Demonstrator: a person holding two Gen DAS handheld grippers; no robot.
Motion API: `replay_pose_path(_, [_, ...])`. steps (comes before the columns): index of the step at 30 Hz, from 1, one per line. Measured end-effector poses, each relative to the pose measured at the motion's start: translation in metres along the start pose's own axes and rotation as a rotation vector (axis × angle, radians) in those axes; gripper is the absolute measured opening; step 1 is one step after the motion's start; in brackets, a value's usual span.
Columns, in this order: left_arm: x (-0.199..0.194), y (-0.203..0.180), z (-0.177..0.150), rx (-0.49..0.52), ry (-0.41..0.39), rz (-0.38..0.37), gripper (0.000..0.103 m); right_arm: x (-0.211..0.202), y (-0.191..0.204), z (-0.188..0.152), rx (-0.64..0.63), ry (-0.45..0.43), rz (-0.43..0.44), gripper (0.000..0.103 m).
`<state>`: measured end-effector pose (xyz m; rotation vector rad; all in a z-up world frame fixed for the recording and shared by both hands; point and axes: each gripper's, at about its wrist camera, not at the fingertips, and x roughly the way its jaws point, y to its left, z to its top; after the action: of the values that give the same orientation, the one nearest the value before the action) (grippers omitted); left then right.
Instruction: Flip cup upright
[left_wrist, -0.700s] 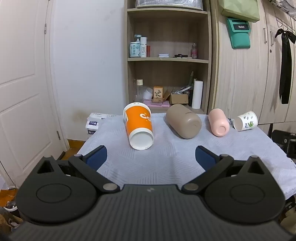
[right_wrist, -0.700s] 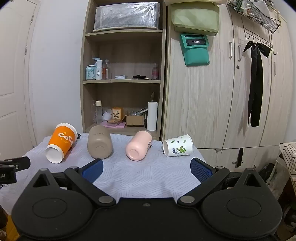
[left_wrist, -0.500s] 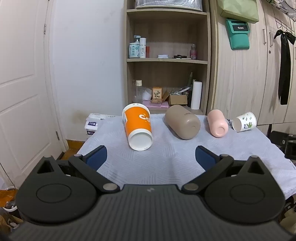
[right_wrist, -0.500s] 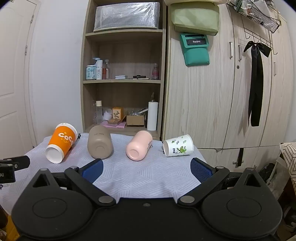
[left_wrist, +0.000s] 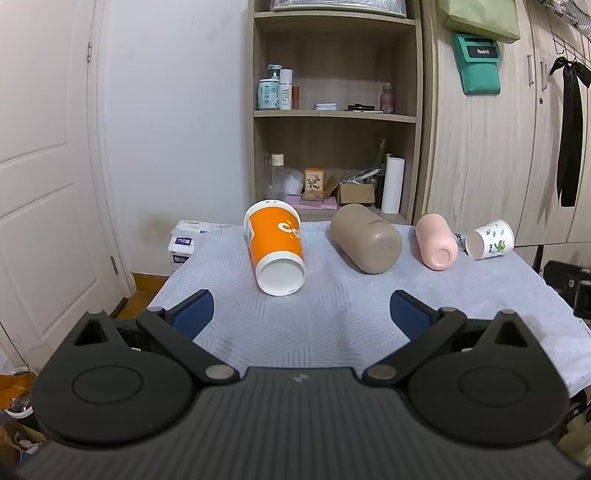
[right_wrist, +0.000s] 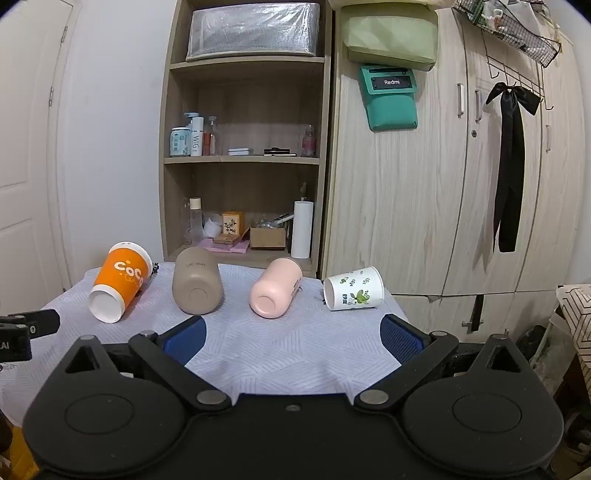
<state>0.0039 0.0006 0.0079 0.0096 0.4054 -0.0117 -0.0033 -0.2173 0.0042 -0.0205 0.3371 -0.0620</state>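
Several cups lie on their sides on the cloth-covered table (left_wrist: 332, 332). From left to right they are an orange paper cup (left_wrist: 276, 247) (right_wrist: 120, 286), a tan tumbler (left_wrist: 365, 243) (right_wrist: 197, 286), a pink tumbler (left_wrist: 435, 245) (right_wrist: 276, 288) and a small white paper cup with green plants (left_wrist: 489, 240) (right_wrist: 354, 288). My left gripper (left_wrist: 301, 312) is open and empty, well short of the orange cup. My right gripper (right_wrist: 291, 334) is open and empty, short of the pink tumbler.
A wooden shelf unit (right_wrist: 243, 166) with bottles and boxes stands behind the table. Wooden cabinets (right_wrist: 443, 184) are to the right, a white door (left_wrist: 44, 166) to the left. Small boxes (left_wrist: 183, 245) sit at the table's far left corner. The left gripper's edge (right_wrist: 22, 332) shows at the left of the right wrist view.
The left wrist view has shifted slightly, so the cups sit a little higher and further left in it. The right view is unchanged. Both grippers stay open.
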Motion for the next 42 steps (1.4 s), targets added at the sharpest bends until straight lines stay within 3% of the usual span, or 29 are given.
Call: replay_pose_path(42, [0.0088,0.0035,-0.0085,-0.021,0.016,-0.021,0.103,0.0023,0.0003,-0.0037,-0.008,0.019,-0.005,0.102])
